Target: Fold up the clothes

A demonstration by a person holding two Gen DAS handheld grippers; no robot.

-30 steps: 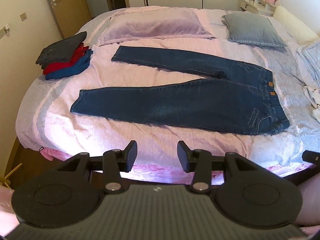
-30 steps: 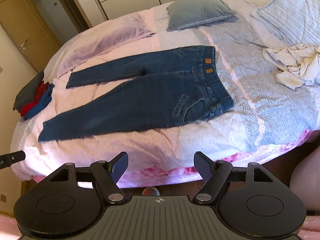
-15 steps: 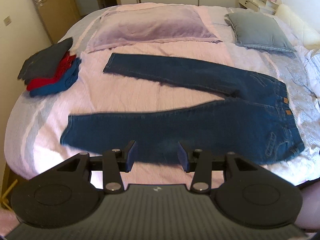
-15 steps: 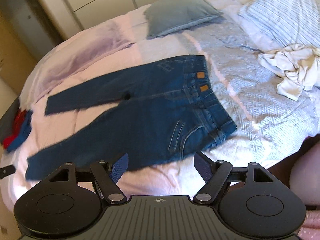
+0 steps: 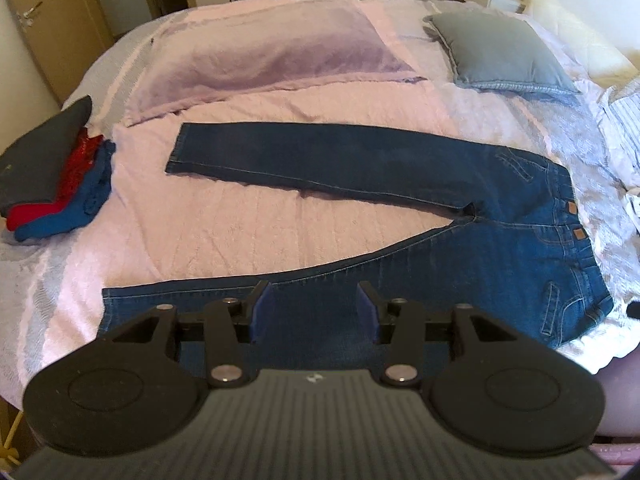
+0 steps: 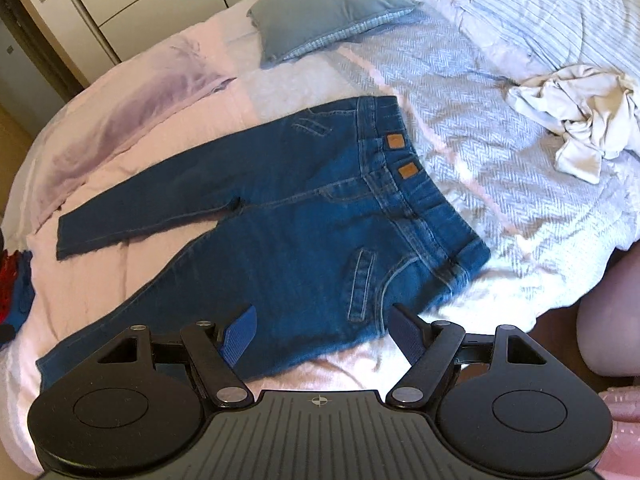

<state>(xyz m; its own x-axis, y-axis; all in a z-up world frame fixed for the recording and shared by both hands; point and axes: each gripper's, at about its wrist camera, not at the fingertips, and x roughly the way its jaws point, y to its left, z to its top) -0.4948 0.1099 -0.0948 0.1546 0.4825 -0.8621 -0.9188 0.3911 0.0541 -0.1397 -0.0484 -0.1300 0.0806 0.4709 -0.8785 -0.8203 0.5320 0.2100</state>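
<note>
Jeans (image 5: 440,264) of dark denim lie flat, legs splayed in a V, under both grippers' spread, empty fingers (image 5: 262,312).

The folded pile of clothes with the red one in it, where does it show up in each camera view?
Left wrist view: the folded pile lies at the left edge, on the bed left of the jeans.
Right wrist view: only a sliver of the folded pile shows at the far left edge, cut off by the frame.
Shared landmark: the grey pillow beyond the jeans' waistband.
</note>
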